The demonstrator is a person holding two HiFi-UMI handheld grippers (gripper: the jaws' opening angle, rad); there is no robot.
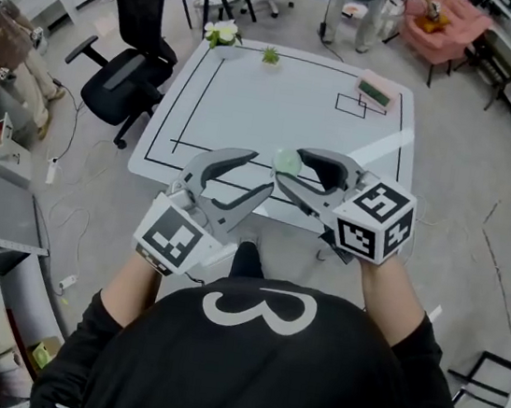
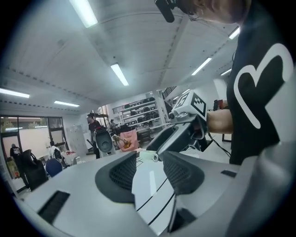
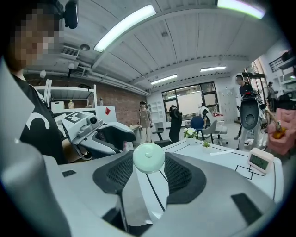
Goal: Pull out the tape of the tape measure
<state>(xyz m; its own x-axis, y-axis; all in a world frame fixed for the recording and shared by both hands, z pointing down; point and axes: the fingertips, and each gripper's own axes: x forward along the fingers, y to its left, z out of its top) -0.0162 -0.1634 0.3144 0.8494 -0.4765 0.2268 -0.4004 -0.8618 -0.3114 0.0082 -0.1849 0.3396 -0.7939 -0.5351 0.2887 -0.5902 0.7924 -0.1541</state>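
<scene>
By table (image 1: pixel 253 85), R gripper (image 1: pixel 289 165) clamping green tape measure (image 3: pixel 148 158), L gripper (image 1: pixel 261 173) fingers apart.

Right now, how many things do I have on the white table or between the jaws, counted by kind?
Plants: 2, the white flowers and the green plant
Small box with a screen: 1
Tape measure: 1
Total: 4

I see the tape measure (image 3: pixel 148 158) as smooth, slightly glossy pale green plastic. The right claw (image 3: pixel 148 163) and left claw (image 2: pixel 150 167) look like matt grey plastic, their dark pads (image 3: pixel 119 174) finely ribbed. The white worktop (image 1: pixel 278 107) is smooth, faintly shiny.
</scene>
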